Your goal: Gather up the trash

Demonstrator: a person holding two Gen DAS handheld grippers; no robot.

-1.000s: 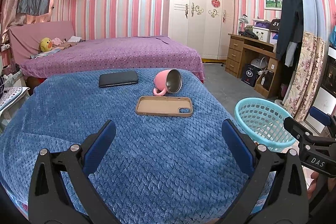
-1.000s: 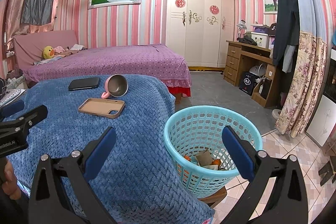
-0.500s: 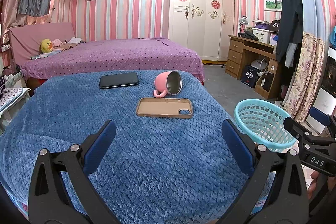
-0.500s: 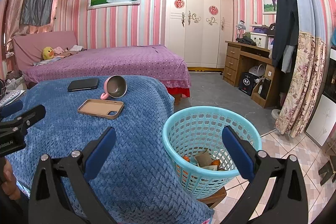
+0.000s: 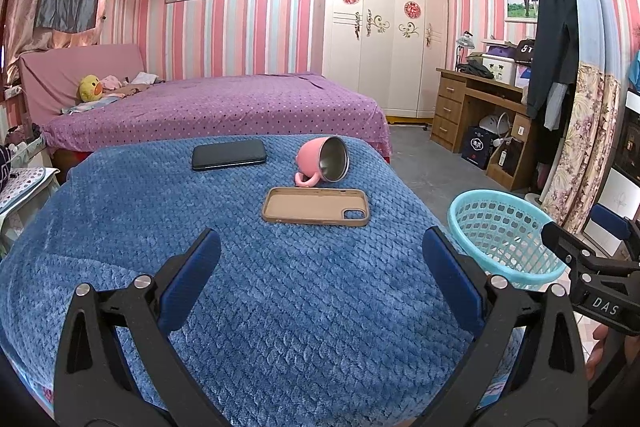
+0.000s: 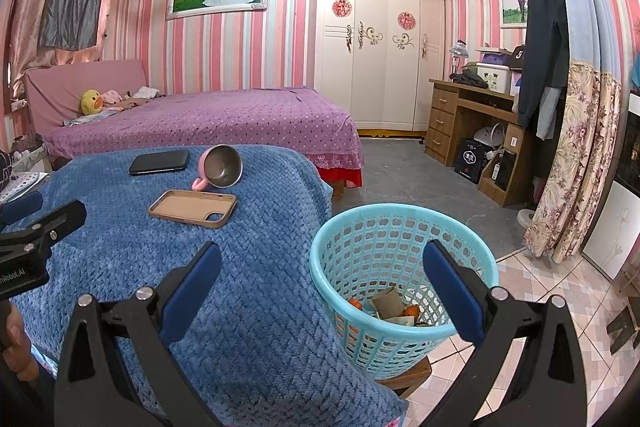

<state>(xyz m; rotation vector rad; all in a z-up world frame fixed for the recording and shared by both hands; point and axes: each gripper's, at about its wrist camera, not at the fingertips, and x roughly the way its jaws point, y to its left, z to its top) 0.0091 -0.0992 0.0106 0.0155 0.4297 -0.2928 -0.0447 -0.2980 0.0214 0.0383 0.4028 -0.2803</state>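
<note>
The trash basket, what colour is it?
Light turquoise basket, with small holes all over; clearest in the right wrist view.

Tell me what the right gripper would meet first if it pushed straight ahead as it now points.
Probably the turquoise basket: the open right gripper frames its near rim and the scraps inside. Depth is unclear, so it might pass just over the rim.

On the blanket [image 5: 280, 299]: phone case [image 5: 316, 205] in front of tipped mug [image 5: 325, 160], phone [image 5: 229, 154] left of mug. Right of blanket, basket [image 6: 402, 239] holding trash [image 6: 390, 305].
</note>
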